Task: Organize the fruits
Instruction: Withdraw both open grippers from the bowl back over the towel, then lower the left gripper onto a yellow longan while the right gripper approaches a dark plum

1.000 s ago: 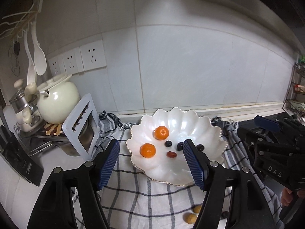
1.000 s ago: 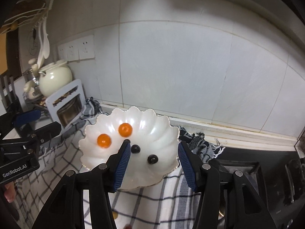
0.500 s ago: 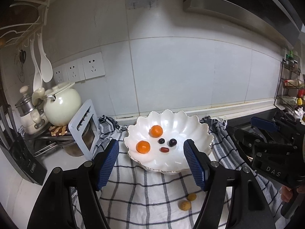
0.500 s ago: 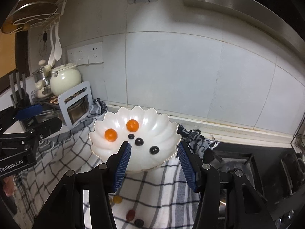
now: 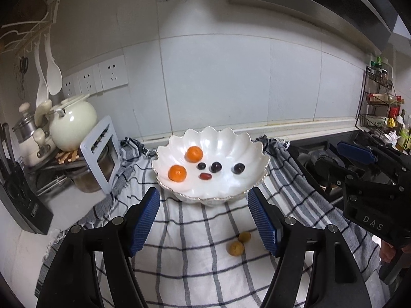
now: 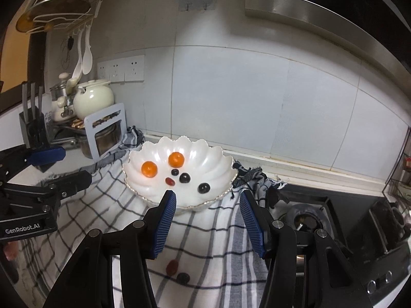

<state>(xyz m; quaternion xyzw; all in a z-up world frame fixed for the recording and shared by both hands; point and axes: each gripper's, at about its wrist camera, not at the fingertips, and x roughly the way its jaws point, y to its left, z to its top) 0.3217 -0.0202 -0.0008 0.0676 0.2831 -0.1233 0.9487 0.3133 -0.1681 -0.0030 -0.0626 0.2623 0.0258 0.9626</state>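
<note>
A white scalloped bowl (image 5: pixel 231 143) (image 6: pixel 215 159) stands on a checked cloth (image 5: pixel 195 261). It holds two oranges (image 5: pixel 194 153) (image 5: pixel 177 173), three dark grapes (image 5: pixel 239 168) and a red date (image 5: pixel 205 176). Two yellow-brown fruits (image 5: pixel 235 248) (image 5: pixel 244 237) lie on the cloth in front of the bowl. In the right wrist view a red date (image 6: pixel 172 267) and a dark grape (image 6: pixel 183 277) lie on the cloth. My left gripper (image 5: pixel 204 220) is open and empty, short of the bowl. My right gripper (image 6: pixel 207 222) is open and empty, also short of the bowl.
A cream teapot (image 5: pixel 73 125), a grey rack (image 5: pixel 100 154) and steel pots stand at the left. A knife block (image 6: pixel 33 125) is at the far left. A gas hob (image 6: pixel 334 220) lies at the right, with a spice shelf (image 5: pixel 380 102) behind it.
Both grippers have drawn back from the bowl and risen. The bowl looks smaller, and the loose fruits on the cloth have come into view. Both stay open.
</note>
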